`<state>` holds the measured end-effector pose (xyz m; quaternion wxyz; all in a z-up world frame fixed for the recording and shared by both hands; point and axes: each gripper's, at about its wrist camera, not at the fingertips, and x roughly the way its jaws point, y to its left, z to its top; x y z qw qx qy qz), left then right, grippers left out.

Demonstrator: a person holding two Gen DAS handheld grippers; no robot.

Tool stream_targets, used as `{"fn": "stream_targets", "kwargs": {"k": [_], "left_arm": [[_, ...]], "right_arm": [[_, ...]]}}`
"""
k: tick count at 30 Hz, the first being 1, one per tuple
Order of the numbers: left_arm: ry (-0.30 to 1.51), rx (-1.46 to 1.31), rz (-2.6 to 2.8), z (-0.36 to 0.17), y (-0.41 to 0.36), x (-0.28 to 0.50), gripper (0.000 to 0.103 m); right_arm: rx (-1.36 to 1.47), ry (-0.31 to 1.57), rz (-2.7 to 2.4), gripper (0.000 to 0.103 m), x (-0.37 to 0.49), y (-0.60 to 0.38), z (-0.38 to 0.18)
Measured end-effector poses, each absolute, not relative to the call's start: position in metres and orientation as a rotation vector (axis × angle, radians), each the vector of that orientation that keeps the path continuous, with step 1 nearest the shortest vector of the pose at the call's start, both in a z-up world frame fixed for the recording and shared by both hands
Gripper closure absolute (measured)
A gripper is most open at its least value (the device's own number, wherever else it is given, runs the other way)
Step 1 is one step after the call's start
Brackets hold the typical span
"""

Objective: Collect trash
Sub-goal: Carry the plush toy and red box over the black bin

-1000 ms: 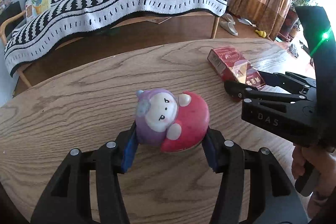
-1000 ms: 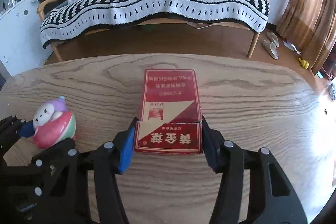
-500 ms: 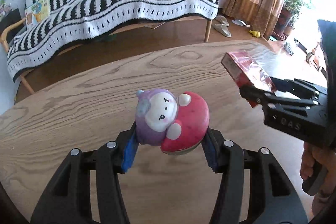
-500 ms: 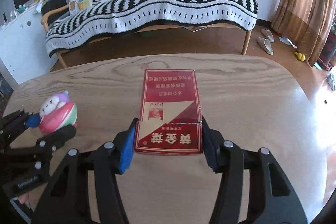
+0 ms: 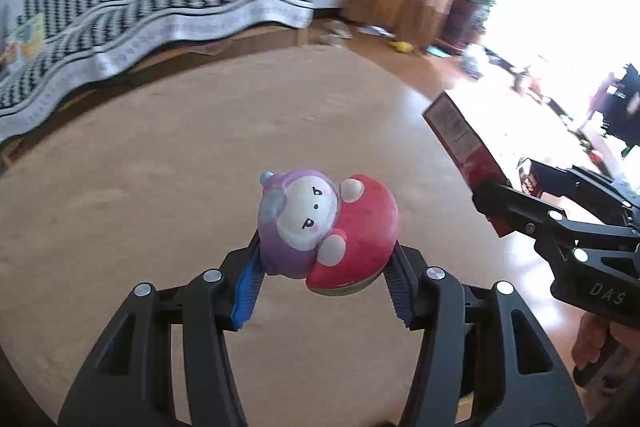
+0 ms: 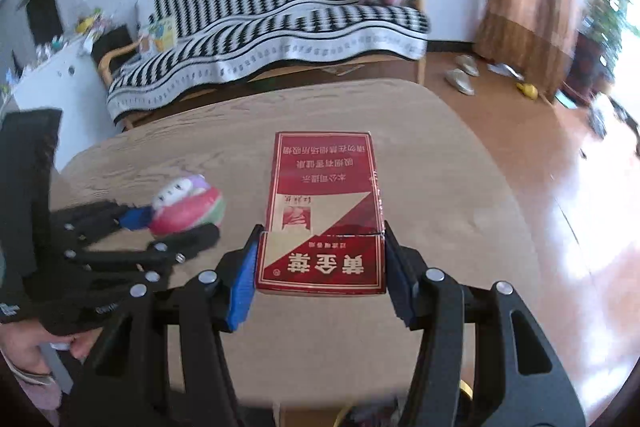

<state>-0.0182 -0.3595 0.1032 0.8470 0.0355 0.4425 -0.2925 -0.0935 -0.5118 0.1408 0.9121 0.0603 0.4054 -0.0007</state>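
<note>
Your left tongs clamp the mushroom toy; your right tongs clamp the red cigarette box, whether full is not visible. Both are held above the wooden worktop, box to the toy's right.

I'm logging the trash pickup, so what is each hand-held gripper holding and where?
The left hand-held gripper pinches the mushroom toy across its lower sides. The right hand-held gripper clamps the red cigarette box across its near end.

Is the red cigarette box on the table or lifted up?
Lifted. The right gripper holds the red cigarette box between its jaws, above the wooden table.
</note>
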Motion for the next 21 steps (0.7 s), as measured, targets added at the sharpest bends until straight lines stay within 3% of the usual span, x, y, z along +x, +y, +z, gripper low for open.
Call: {"fn": "stream_targets", "kwargs": {"k": [9,17,21], "left_arm": [[1.003,0.183,-0.840,0.068,-0.460,-0.150,0.050],[1.170,0.273,-0.951,-0.041,-0.510,-0.217,0.051],[1.266,0.292,-0.931,-0.072,-0.516,-0.212,0.051]], "right_arm": [[0.252,0.884,-0.171,0.048,-0.253,-0.594,0.111],[0.563,1.065,-0.251,0.048,-0.335,-0.638,-0.022],[0.638,1.113,-0.261,0.048,-0.349,-0.644,-0.056]]}}
